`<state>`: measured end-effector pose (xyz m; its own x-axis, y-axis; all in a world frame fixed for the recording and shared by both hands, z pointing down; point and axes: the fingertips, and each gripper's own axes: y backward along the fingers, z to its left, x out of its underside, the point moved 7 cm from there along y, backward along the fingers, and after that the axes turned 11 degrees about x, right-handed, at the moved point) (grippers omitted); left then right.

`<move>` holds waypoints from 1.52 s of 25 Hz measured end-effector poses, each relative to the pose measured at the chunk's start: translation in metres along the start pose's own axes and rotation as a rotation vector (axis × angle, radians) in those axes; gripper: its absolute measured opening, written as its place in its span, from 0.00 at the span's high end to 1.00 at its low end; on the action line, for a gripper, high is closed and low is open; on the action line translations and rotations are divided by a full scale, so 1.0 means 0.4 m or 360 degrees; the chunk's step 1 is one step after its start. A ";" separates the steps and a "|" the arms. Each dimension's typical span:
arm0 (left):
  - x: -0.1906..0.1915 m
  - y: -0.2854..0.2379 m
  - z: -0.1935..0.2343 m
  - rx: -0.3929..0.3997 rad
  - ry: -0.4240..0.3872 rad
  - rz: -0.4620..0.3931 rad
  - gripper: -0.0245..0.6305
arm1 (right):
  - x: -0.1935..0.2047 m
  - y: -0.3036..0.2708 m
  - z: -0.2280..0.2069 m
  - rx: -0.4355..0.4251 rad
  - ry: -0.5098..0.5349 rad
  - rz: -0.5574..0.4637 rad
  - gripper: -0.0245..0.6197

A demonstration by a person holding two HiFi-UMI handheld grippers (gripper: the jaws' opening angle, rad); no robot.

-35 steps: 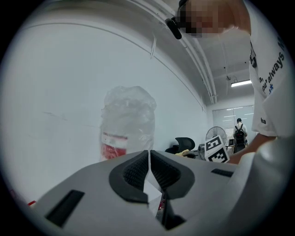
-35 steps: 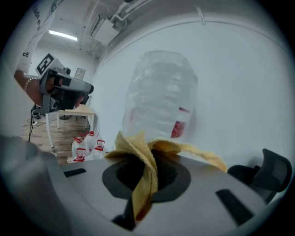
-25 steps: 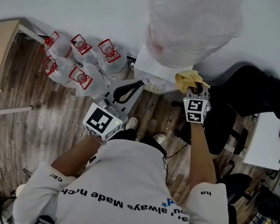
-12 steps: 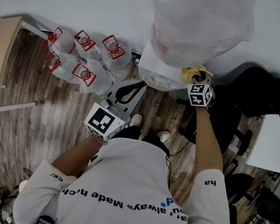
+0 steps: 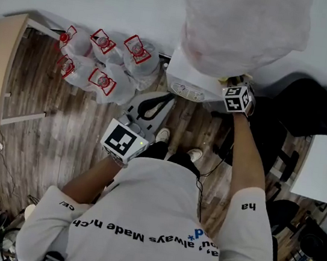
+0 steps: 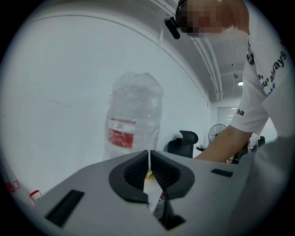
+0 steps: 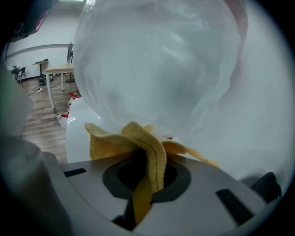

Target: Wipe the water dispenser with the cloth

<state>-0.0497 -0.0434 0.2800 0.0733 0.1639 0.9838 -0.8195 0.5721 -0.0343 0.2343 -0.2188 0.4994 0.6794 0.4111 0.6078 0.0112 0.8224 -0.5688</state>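
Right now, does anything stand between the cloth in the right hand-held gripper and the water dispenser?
Nothing visible does. The right hand-held gripper is shut on the yellow cloth, which is up by the white top of the water dispenser, under the plastic-wrapped bottle, with nothing between them.

- cloth (image 7: pixel 147 150): yellow terry, nubbly looped weave, matt.
- water dispenser (image 7: pixel 78 133): white plastic body, smooth and glossy.
- bottle (image 5: pixel 239 29), 12 o'clock: wrapped in crinkled translucent plastic film.
- left gripper (image 6: pixel 149 167): matt grey plastic shell, with black ribbed pads (image 6: pixel 136 173).
- floor (image 5: pixel 59 135): wood planks, visible grain, low sheen.
- spare bottles (image 5: pixel 102 69), 10 o'clock: clear plastic under film.
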 end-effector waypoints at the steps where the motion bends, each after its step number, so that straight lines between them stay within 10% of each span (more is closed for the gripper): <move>1: 0.003 0.000 0.001 0.0000 -0.0001 0.0001 0.91 | 0.001 0.002 0.002 -0.0011 0.0005 -0.0001 0.91; 38: -0.005 0.034 -0.012 0.0020 -0.0007 -0.0029 0.91 | 0.006 0.092 0.115 -0.0074 0.0106 0.0058 0.92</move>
<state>-0.0582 -0.0323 0.2768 0.0858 0.1500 0.9850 -0.8253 0.5646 -0.0141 0.2024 -0.1694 0.5053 0.7273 0.4120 0.5489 0.0185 0.7877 -0.6158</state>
